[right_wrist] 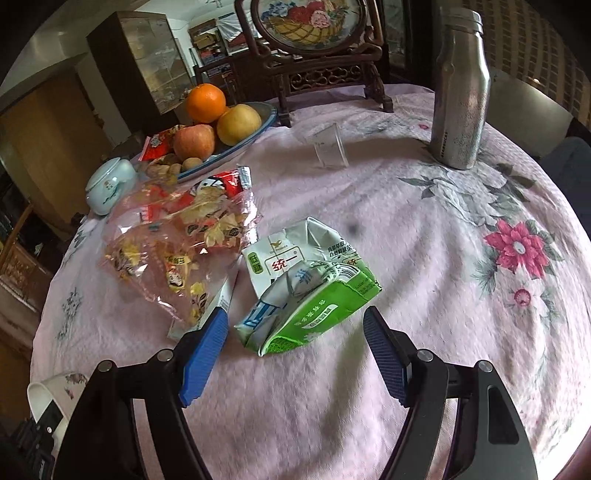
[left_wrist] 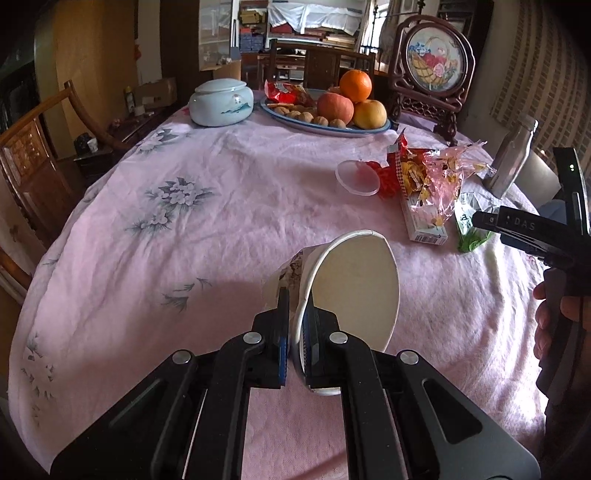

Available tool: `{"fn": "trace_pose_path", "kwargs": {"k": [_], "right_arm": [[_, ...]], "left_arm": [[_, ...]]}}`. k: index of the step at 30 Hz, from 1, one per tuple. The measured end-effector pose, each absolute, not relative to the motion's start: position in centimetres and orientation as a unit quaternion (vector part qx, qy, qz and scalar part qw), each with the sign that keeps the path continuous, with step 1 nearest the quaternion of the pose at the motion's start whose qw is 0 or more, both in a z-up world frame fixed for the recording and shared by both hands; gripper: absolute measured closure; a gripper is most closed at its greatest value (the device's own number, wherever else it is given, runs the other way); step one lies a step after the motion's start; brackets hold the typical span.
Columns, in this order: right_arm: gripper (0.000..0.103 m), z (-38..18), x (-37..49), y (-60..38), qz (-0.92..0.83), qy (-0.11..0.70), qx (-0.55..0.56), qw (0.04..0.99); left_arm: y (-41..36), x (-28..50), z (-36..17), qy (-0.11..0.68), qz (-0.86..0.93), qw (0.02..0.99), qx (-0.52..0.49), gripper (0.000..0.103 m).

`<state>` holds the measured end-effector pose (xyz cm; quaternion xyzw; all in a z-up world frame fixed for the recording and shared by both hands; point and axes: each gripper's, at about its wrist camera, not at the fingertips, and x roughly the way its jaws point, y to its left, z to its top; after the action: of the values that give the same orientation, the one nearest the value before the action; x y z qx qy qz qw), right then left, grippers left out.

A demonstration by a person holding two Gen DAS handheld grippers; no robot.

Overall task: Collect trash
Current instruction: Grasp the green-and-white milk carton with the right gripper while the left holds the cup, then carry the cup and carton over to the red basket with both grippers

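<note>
Left claw (left_wrist: 295,314) pinches a squashed white paper cup (left_wrist: 347,280); right claw (right_wrist: 295,328) gapes over a crumpled green-white carton (right_wrist: 306,288).

— What sort of place is this?
— A lived-in home dining room: a table under a pink floral tablecloth (left_wrist: 229,177), wooden chairs (left_wrist: 33,158), a fruit plate (left_wrist: 369,130), a porcelain lidded jar (left_wrist: 221,102).
— Anything else?
— A carved embroidered table screen (left_wrist: 432,70) and cluttered shelves (left_wrist: 314,29) behind.
</note>
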<state>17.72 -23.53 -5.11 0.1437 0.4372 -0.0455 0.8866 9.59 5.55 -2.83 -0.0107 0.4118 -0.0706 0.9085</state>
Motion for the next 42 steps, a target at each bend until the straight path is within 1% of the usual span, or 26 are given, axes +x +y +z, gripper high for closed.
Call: {"fn": "trace_pose_path", "kwargs": {"k": [8, 10, 11, 12, 13, 14, 15, 18, 30, 42], "right_arm": [[0.028, -6.8, 19.9, -24.0, -0.065, 0.460, 0.176, 0.868], [0.030, -6.9, 20.0, -24.1, -0.070, 0.460, 0.179, 0.867], [0.038, -6.9, 19.9, -24.3, -0.070, 0.459, 0.182, 0.867], [0.048, -6.9, 19.8, -24.5, -0.068, 0.460, 0.186, 0.865], [0.054, -7.0, 19.6, -24.7, -0.065, 0.462, 0.192, 0.863], [0.063, -7.0, 19.5, -24.9, -0.062, 0.464, 0.196, 0.862], [0.070, -7.1, 19.3, -25.1, -0.061, 0.464, 0.196, 0.861], [0.079, -7.0, 18.8, -25.5, -0.053, 0.467, 0.194, 0.861], [0.079, -5.0, 12.5, -26.6, -0.025, 0.451, 0.191, 0.872], [0.079, -3.5, 5.4, -20.4, 0.083, 0.443, 0.165, 0.877]], "left_arm": [[5.9, 9.9, -2.9, 0.411, -0.073, 0.909, -0.012, 0.095], [6.0, 9.9, -2.9, 0.411, -0.074, 0.909, -0.014, 0.095], [6.0, 9.9, -2.9, 0.411, -0.073, 0.909, -0.013, 0.095], [6.0, 9.9, -2.9, 0.412, -0.072, 0.908, -0.013, 0.095], [6.1, 9.9, -3.0, 0.413, -0.072, 0.908, -0.012, 0.095], [6.0, 9.8, -3.0, 0.413, -0.072, 0.908, -0.012, 0.095], [6.0, 9.8, -3.0, 0.413, -0.071, 0.908, -0.012, 0.095], [6.0, 9.6, -3.0, 0.414, -0.069, 0.908, -0.011, 0.095], [6.1, 7.2, -1.7, 0.400, -0.061, 0.914, -0.007, 0.095], [8.4, 1.6, -0.9, 0.385, -0.032, 0.922, -0.018, 0.096]]}}
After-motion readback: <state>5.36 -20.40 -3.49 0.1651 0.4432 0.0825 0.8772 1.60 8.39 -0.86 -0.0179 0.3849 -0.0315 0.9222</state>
